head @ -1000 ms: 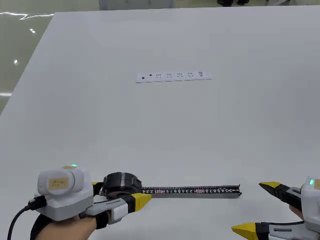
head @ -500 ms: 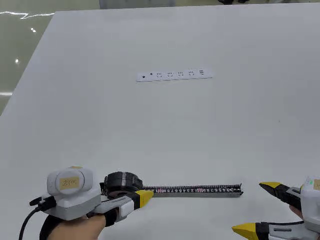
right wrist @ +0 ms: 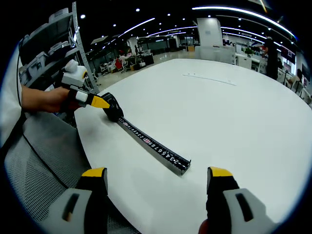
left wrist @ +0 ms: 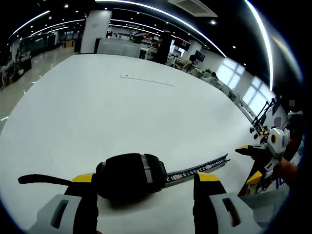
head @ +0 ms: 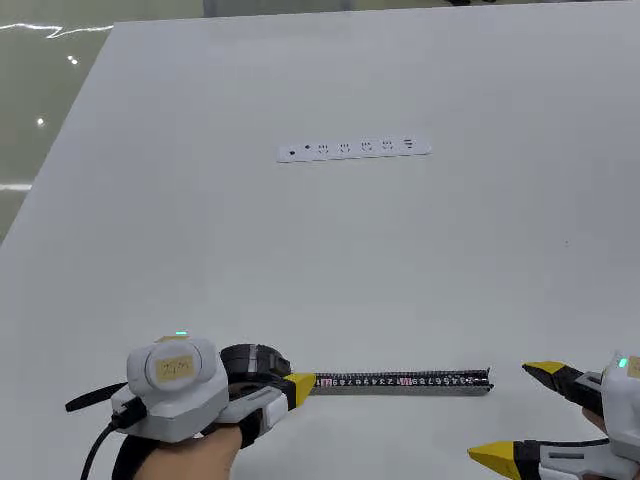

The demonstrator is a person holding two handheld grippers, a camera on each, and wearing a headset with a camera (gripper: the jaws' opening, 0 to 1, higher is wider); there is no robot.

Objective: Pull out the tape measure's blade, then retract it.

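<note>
The blade (head: 400, 381) lies drawn out on the tabletop (head: 350, 260), its case (head: 255, 365) between the left gripper's (left wrist: 146, 178) parted jaws; the right gripper (head: 518, 413) gapes near the tip. Retracting looks next: steady the case

Open-plan office floor (part lab, by the look): long ceiling light strips (left wrist: 141, 5) plus downlights, desks (right wrist: 122, 62) far back, glossy floor (head: 40, 90), metal rack (right wrist: 53, 39) at the side, big white table (head: 200, 220) carrying a power strip (head: 354, 148)
</note>
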